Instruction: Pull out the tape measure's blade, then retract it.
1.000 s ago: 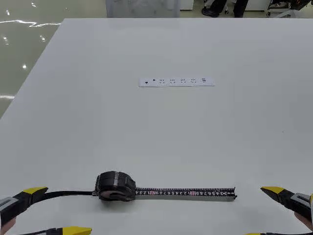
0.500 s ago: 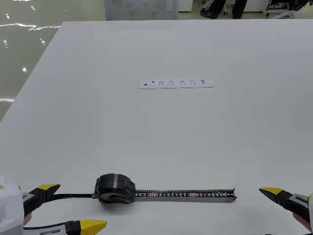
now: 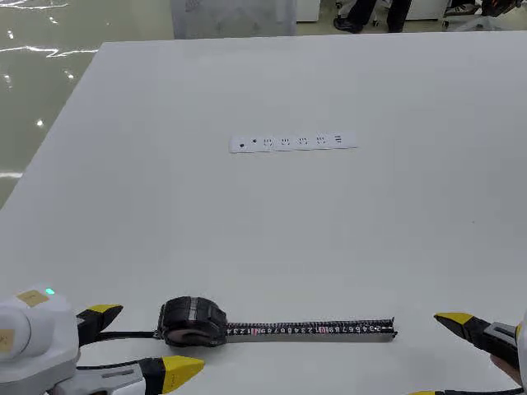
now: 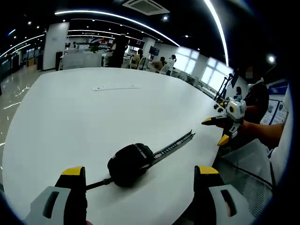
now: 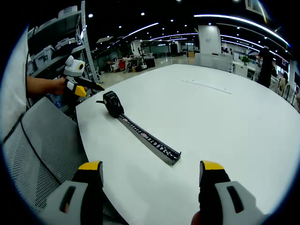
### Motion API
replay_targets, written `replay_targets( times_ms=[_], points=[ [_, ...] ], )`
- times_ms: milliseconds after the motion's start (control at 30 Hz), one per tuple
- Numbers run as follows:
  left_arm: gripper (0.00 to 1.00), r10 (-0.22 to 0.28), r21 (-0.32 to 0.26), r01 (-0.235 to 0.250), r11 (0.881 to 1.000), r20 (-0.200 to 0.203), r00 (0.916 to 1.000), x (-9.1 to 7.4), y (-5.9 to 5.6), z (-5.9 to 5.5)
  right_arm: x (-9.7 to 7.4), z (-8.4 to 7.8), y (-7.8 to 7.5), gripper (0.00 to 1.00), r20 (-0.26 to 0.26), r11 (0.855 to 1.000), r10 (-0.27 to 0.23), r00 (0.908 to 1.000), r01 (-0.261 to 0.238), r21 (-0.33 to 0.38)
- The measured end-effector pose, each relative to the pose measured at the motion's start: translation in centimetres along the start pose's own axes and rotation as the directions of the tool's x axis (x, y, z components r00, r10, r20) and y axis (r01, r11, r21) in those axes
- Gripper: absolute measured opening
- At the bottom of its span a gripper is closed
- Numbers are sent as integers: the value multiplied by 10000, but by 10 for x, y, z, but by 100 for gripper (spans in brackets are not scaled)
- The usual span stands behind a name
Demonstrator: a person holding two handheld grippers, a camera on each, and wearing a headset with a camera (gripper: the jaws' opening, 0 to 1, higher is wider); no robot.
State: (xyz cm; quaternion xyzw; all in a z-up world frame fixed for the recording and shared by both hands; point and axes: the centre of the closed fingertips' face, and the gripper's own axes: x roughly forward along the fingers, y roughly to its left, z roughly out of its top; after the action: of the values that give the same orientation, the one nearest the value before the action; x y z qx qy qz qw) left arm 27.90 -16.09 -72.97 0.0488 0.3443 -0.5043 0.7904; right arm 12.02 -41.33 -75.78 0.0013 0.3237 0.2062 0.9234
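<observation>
A black tape measure (image 3: 193, 321) lies on the white table (image 3: 272, 222) near its front edge. Its blade (image 3: 313, 330) stretches out flat to the right and ends in a hook. A thin black strap (image 3: 132, 335) trails left from the case. My left gripper (image 3: 142, 341) stands open just left of the case, its yellow tips on either side of the strap, touching nothing. The left gripper view has the case (image 4: 129, 164) between its spread jaws. My right gripper (image 3: 445, 358) is open a little right of the blade's end (image 5: 172, 157), holding nothing.
A white power strip (image 3: 292, 142) lies flat in the middle of the table. Shiny floor runs along the table's left edge (image 3: 49, 156). Behind the far edge are people and office furniture. A grey mesh chair (image 5: 42, 154) is at the near side.
My left gripper has moved right, closer to the tape measure case. The tape measure and its blade lie as before. The right gripper has barely moved.
</observation>
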Motion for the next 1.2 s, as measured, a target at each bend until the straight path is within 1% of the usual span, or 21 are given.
replay_targets(
  times_ms=[133, 200, 300, 400, 600, 633, 900, 1000, 1100, 1200],
  points=[
    [92, 57, 68, -56, 10000, -139, 9999, 8, 0, 0, 0, 0, 1, 85, 17, 10000, 25, 10000, -25, 61],
    [92, 68, -47, -69, 10000, -166, 9998, 10, 0, 0, 0, 0, 0, 85, 16, 10000, -2, 10000, 1, 51],
    [92, 165, -73, -166, 9998, -247, 9996, 15, 0, -1, -1, -1, -1, 85, 22, 10000, -22, 10000, 22, 71],
    [92, 229, -268, -237, 9994, -296, 9993, 20, 2, -2, -1, -1, -2, 85, 9, 10000, -29, 10000, 28, 89],
    [92, 145, -407, -169, 9990, -587, 9982, 31, 2, -8, -1, -2, -2, 84, -20, 9999, 13, 10000, -13, 106],
    [92, 112, -503, -148, 9986, -715, 9974, 33, 2, -11, -1, -2, -2, 84, -20, 10000, 3, 10000, -3, 98],
    [92, -35, -577, -14, 9983, -857, 9963, 42, -3, -14, -1, -3, -3, 84, -45, 9999, -31, 10000, 31, 140],
    [90, -31, -581, -19, 9983, -856, 9963, 43, -4, -13, -2, -3, -3, 84, -47, 9999, -34, 10000, 34, 125],
    [89, -14, -605, -42, 9982, -922, 9957, 44, -4, -15, -2, -3, -4, 84, -38, 9999, -45, 10000, 45, 135],
    [87, -40, -627, -16, 9980, -897, 9960, 45, -7, -14, -1, -4, -3, 84, -49, 9999, -31, 10000, 31, 144]
  ],
)
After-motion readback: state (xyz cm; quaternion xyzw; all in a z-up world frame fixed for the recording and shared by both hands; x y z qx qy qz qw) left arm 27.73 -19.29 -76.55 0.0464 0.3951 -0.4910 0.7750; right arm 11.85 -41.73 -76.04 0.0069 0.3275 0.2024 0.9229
